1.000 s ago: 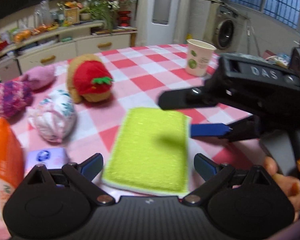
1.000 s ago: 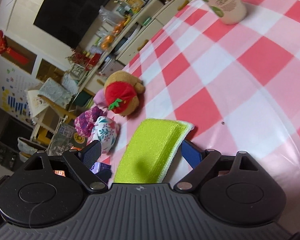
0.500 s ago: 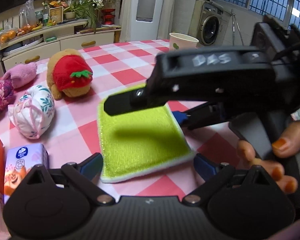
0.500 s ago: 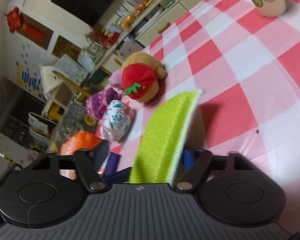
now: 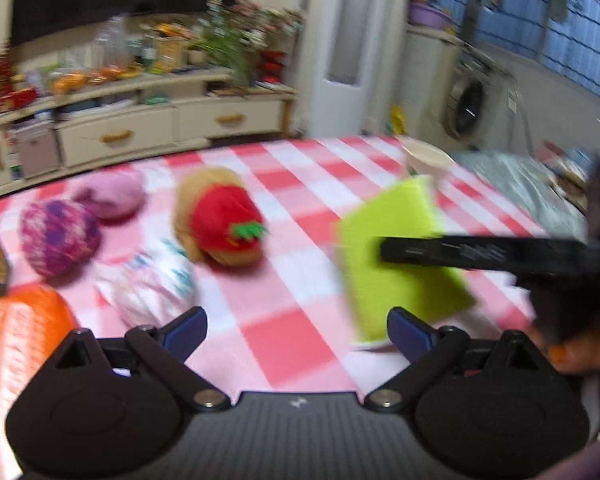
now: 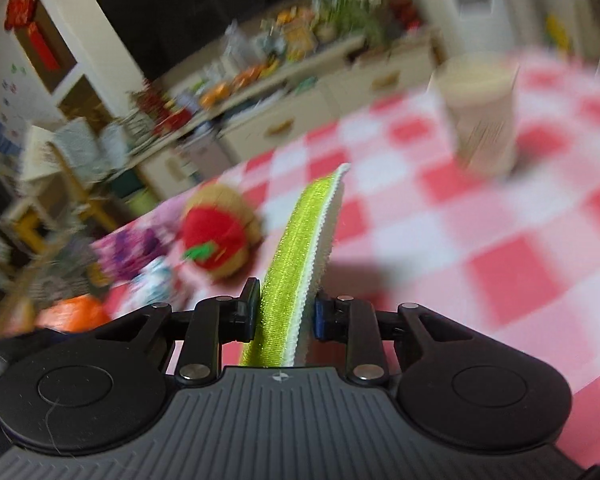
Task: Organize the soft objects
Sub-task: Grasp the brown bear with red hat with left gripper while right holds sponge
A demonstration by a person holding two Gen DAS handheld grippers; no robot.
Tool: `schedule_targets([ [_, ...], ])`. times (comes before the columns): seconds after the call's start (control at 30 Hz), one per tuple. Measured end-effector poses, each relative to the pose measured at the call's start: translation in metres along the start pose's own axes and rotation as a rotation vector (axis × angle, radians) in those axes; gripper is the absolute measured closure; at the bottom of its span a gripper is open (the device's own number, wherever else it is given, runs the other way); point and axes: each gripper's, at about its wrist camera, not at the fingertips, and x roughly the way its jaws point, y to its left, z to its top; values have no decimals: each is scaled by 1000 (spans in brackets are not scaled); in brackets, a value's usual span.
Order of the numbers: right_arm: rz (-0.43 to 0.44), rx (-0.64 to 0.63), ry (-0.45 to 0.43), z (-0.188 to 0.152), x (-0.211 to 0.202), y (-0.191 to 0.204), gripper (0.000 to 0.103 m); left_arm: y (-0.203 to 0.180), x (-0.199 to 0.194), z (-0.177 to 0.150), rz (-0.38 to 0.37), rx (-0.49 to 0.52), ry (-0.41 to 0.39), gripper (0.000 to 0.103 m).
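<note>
The checked table (image 5: 300, 336) fills the lower frame, soft toys grouped at its left: strawberry plush (image 5: 220, 224), floral pouch (image 5: 152, 284), knitted ball (image 5: 56, 236). The green sponge (image 6: 296, 256), centre frame, hangs off the cloth, the right gripper (image 6: 286, 314) closing on it. The left gripper (image 5: 296, 328) gapes empty. Placing the sponge remains.

Motion blur and cut-off edges in both wrist views

Ahead of the right gripper (image 6: 286, 314), whose jaws are closing on the flat lime-green sponge pad (image 6: 300, 248), the cream paper cup (image 6: 478, 114) is smeared, its print unreadable. That gripper's black finger (image 5: 480, 254) covers part of the pad in the left view, where a hand (image 5: 580, 356) is cut by the right edge. Left of the left gripper (image 5: 296, 330), an orange plastic packet (image 5: 24, 328) runs off frame; the white floral fabric bundle (image 5: 152, 290) is blurred.
</note>
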Motion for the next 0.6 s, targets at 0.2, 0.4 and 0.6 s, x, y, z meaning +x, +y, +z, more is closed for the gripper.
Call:
schedule_targets([
  [0.2, -104, -304, -24, 14, -22, 19, 74, 10, 14, 21, 140, -66, -51, 7],
  [0.4, -115, -389, 39, 8, -13, 19, 74, 7, 50, 44, 230, -91, -54, 7],
  [0.6, -102, -320, 38, 5, -5, 7, 73, 17, 89, 58, 289, -143, -28, 7],
])
